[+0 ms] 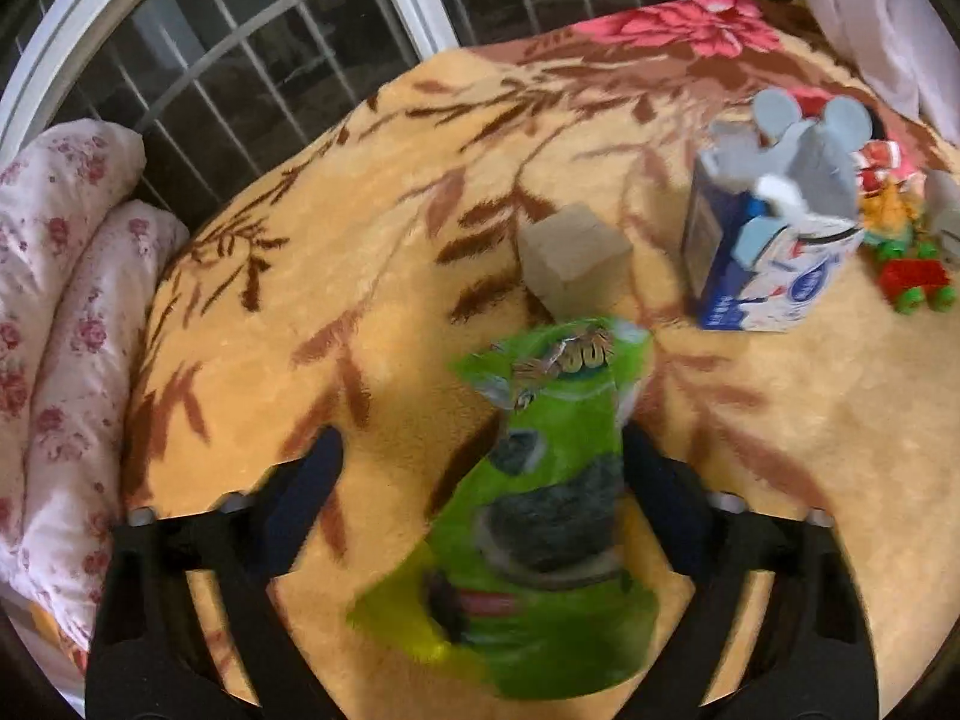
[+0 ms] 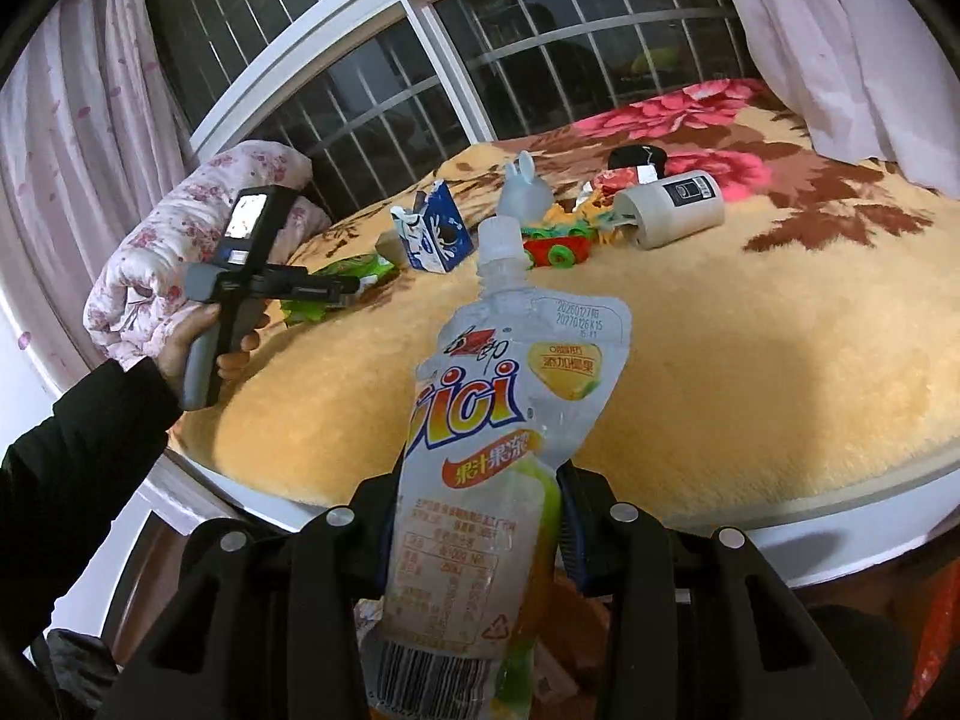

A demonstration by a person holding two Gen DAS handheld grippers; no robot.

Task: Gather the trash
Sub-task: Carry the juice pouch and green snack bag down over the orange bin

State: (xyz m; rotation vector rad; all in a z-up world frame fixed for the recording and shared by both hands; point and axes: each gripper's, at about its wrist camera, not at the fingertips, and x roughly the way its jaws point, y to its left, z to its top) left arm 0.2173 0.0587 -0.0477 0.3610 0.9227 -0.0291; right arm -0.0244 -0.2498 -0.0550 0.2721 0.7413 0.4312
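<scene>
A green snack bag lies on the yellow blanket between the open jaws of my left gripper; its right finger touches the bag's edge. The bag also shows in the right wrist view, with the left gripper over it. My right gripper is shut on a white jelly drink pouch and holds it upright in front of the bed edge. A torn blue milk carton stands at the right, and it shows in the right wrist view.
A beige cube sits just beyond the bag. A red and green toy and a grey figure lie near the carton. A beige cylinder lies on its side. A folded floral quilt is at the left, by the barred window.
</scene>
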